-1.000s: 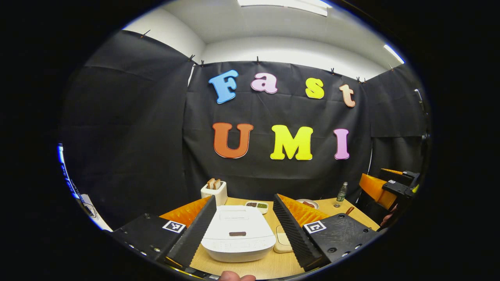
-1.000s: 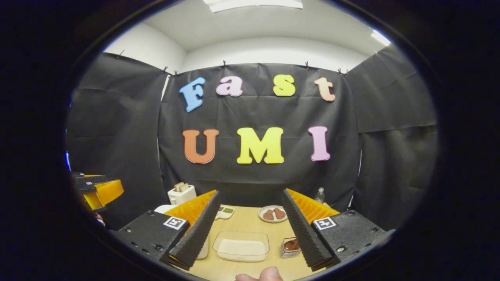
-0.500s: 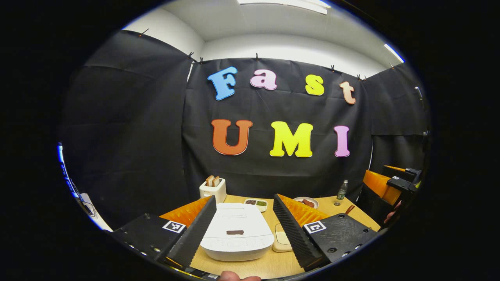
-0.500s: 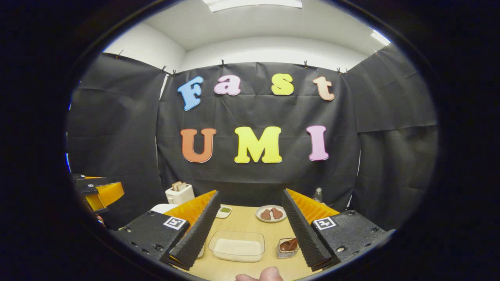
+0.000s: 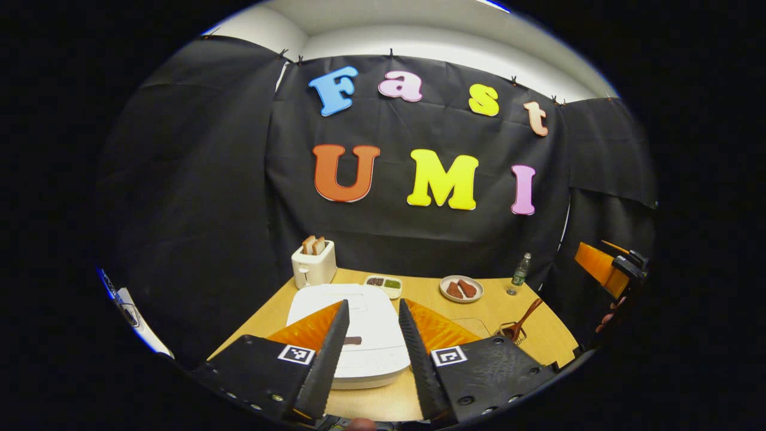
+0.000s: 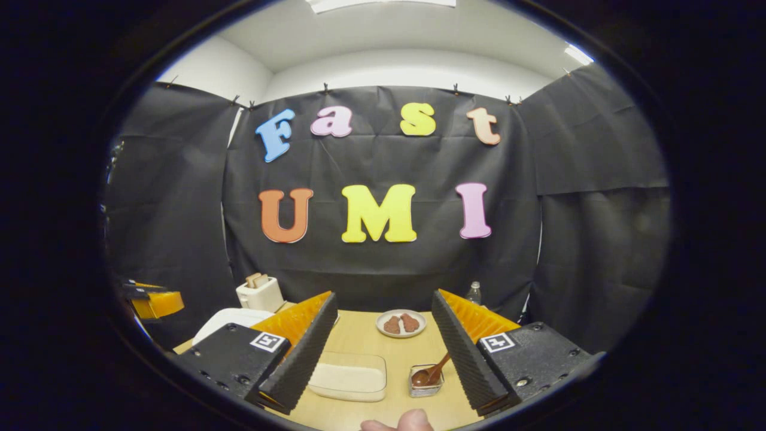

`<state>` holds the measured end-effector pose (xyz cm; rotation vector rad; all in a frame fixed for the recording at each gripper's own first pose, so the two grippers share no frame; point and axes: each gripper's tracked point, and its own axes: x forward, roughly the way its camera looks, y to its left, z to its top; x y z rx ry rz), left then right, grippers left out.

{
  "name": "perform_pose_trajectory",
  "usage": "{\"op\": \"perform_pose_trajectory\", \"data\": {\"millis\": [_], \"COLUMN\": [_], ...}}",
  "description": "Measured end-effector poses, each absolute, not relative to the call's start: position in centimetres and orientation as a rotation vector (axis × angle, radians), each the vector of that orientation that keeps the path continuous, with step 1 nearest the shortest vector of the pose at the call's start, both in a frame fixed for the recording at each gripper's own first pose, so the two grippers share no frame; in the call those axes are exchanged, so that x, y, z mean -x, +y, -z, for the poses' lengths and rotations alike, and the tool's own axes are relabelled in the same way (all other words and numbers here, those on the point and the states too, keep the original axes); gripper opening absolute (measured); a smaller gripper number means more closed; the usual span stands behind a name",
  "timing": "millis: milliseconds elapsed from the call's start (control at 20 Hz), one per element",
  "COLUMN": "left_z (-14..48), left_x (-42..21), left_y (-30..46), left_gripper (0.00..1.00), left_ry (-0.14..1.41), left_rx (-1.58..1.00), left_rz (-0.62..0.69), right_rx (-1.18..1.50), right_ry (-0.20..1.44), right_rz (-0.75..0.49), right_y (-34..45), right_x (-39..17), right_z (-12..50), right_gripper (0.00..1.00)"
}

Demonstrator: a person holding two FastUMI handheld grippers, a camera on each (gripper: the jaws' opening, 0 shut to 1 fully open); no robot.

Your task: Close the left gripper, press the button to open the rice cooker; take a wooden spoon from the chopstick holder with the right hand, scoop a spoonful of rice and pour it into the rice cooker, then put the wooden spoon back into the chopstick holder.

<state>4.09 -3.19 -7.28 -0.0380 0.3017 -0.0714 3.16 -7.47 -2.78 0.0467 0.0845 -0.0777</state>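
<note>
Black cloth walls close off the booth behind a pale wooden bench (image 5: 419,287). My left tongs (image 5: 371,311) hang above the near edge of the bench with the fingers drawn in to a narrow gap, not quite pressed together and pinching nothing. Between and beyond their tips lies the white rice cooker (image 5: 353,323), lid down, its small dark button (image 5: 353,340) showing on the front of the lid just inside the left finger. The cooker sits toward the bench's left side, near the front edge.

My right tongs (image 6: 383,314) are spread wide and empty, above the front edge. Just past them a clear container of rice (image 6: 350,377) rests near the front edge, and beside it, to its right, stands the small chopstick holder (image 6: 426,383) with the wooden spoon (image 6: 434,371) leaning out of it, handle tilted up and to the right.

Farther out, a plate (image 6: 401,323) with two brown pieces lies toward the back edge, and a small bottle (image 6: 474,292) stands at the back right corner. A white toaster (image 5: 313,263) with two slices stands at the back left corner, with a small two-part dish (image 5: 383,284) just behind the cooker.
</note>
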Motion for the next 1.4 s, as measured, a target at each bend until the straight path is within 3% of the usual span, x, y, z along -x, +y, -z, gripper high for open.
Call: {"op": "perform_pose_trajectory", "data": {"millis": [50,150,250,450,500,550,600,650,700,1400], "left_z": [8.1,9.6,10.8,12.5,13.1,13.9,14.6,15.4,16.3,22.7], "left_x": [-4.5,-5.2,-6.3,-7.6,-8.0,-8.3,-8.7,-9.2,-9.6,-9.7], "left_y": [-3.2,-2.2,-1.0,0.1,0.2,0.4,0.5,0.6,0.7,1.2], "left_gripper": [0.53,0.45,0.05,0.00,0.07,0.00,0.00,0.08,0.00,0.00], "left_ry": [0.346,0.417,0.474,0.562,0.577,0.597,0.616,0.631,0.649,0.803], "left_rx": [0.047,0.067,0.084,0.142,0.144,0.144,0.147,0.150,0.159,0.187], "left_rz": [0.079,0.056,0.018,0.010,0.014,0.019,0.025,0.025,0.028,0.029], "right_rx": [-0.048,-0.053,-0.059,-0.074,-0.074,-0.073,-0.070,-0.067,-0.069,-0.079], "right_ry": [0.089,0.099,0.104,0.130,0.138,0.144,0.152,0.163,0.174,0.274], "right_rz": [0.079,0.080,0.087,0.102,0.107,0.113,0.120,0.125,0.130,0.154], "right_y": [-7.7,-8.3,-9.0,-10.1,-10.4,-10.7,-11.1,-11.3,-11.6,-13.2], "right_x": [-3.5,-4.1,-4.6,-5.4,-5.5,-5.6,-5.6,-5.6,-5.6,-5.9], "right_z": [3.1,3.6,3.9,5.0,5.3,5.6,5.9,6.4,6.7,9.8], "right_gripper": [1.00,1.00,1.00,1.00,1.00,1.00,1.00,1.00,1.00,1.00]}}
